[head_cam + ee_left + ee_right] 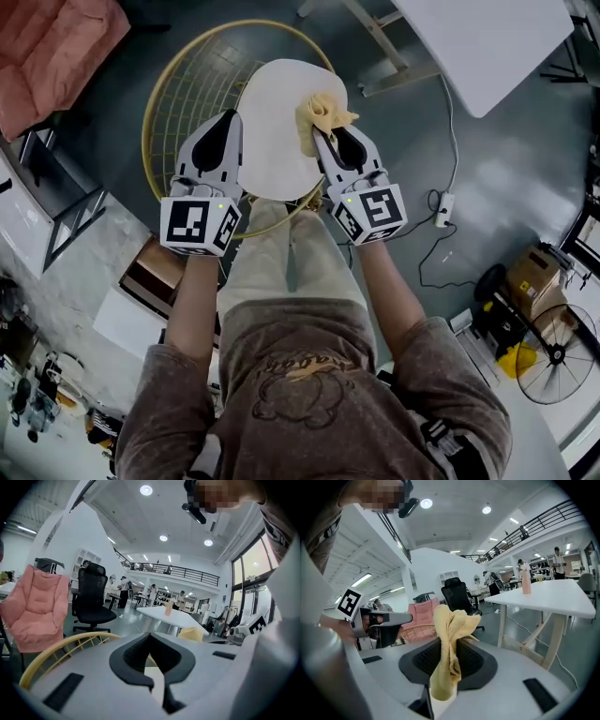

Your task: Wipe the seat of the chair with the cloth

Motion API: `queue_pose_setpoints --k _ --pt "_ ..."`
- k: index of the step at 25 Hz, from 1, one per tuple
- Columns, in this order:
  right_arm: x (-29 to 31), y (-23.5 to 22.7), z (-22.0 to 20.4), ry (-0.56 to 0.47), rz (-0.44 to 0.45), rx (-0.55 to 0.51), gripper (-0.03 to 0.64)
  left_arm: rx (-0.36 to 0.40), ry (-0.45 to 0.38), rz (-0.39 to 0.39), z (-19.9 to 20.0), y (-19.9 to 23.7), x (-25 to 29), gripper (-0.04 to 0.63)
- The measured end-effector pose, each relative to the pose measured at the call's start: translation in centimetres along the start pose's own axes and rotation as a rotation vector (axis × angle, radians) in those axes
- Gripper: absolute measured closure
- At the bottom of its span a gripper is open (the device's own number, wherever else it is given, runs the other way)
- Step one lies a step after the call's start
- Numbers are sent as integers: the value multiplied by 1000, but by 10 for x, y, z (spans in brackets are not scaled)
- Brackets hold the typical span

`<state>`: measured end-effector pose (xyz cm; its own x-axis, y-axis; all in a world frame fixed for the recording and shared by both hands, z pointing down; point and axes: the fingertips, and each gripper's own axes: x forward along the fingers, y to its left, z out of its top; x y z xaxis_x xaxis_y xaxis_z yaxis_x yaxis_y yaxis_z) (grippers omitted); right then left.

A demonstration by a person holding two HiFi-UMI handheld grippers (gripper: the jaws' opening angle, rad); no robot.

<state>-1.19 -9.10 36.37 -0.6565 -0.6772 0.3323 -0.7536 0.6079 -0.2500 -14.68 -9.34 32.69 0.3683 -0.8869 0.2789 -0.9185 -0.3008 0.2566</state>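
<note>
Here, one yellow cloth [325,111] clamped in right gripper [319,137], left gripper [233,116] closed empty, one white seat [277,141].

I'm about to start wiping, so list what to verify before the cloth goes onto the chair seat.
1. Cloth gripped by the right gripper: ok, the jaws are shut on it.
2. Cloth positioned over the seat: ok, it sits at the white seat's far right part.
3. Cloth touching the seat: cannot tell.
4. Cloth spread for wiping: not ok, it is bunched in a wad.
5. Left gripper free: ok, jaws together on nothing, over the seat's left edge.
</note>
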Motion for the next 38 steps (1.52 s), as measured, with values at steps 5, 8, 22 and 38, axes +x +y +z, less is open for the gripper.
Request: queue_pose_setpoints --k 5,8,22,38 --pt "29 -7 -24 8 -8 20 506 12 31 -23 -23 16 16 586" --pt "44 -17 -37 15 -20 46 508 1 43 -26 -36 19 25 586" --pt "125 -32 -120 120 -4 139 506 -40 86 -14 -75 36 30 586" --pt "212 -40 -187 232 -21 224 506 -52 121 1 -91 57 32 586"
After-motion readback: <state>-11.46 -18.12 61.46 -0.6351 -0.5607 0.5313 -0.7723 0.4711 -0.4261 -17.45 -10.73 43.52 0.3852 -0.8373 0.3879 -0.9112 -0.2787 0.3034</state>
